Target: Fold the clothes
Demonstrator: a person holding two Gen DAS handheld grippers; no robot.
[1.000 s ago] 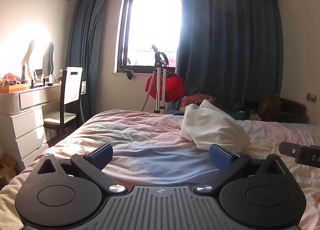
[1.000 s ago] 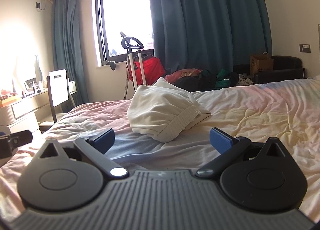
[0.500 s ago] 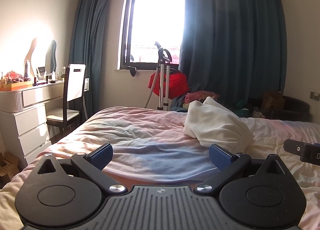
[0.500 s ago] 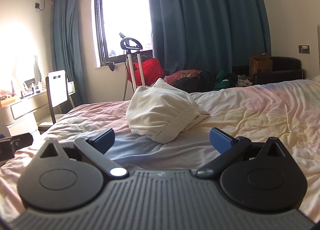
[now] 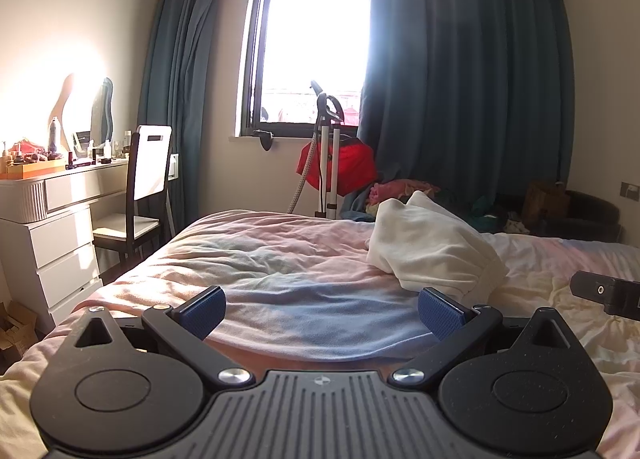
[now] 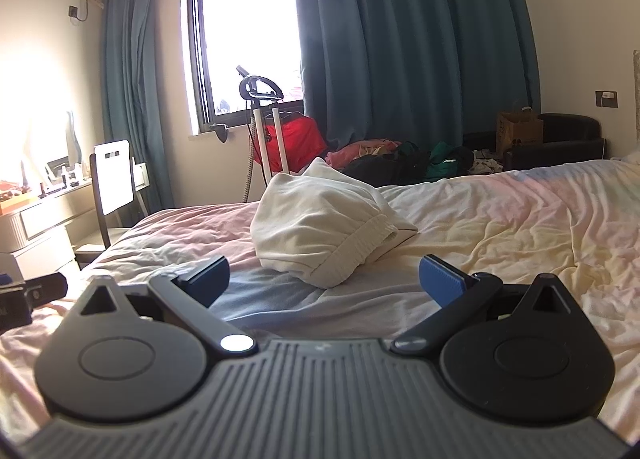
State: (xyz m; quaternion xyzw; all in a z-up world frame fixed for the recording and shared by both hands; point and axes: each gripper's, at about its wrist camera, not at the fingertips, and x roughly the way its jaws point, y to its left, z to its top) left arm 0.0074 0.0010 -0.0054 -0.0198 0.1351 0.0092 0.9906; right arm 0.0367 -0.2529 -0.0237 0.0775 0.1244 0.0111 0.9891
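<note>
While the cream garment [image 6: 320,227] sits bunched mid-bed [image 6: 500,227], ahead of both tools, left gripper [image 5: 322,311] and right gripper [image 6: 324,283] hover spread wide, empty. Best bet: reach for the ribbed hem, pinch two separate corners, then pull it flat first.

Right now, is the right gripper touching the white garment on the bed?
Apart. The right wrist view shows the right gripper open, with bare bedsheet between its fingers and the white garment.
</note>
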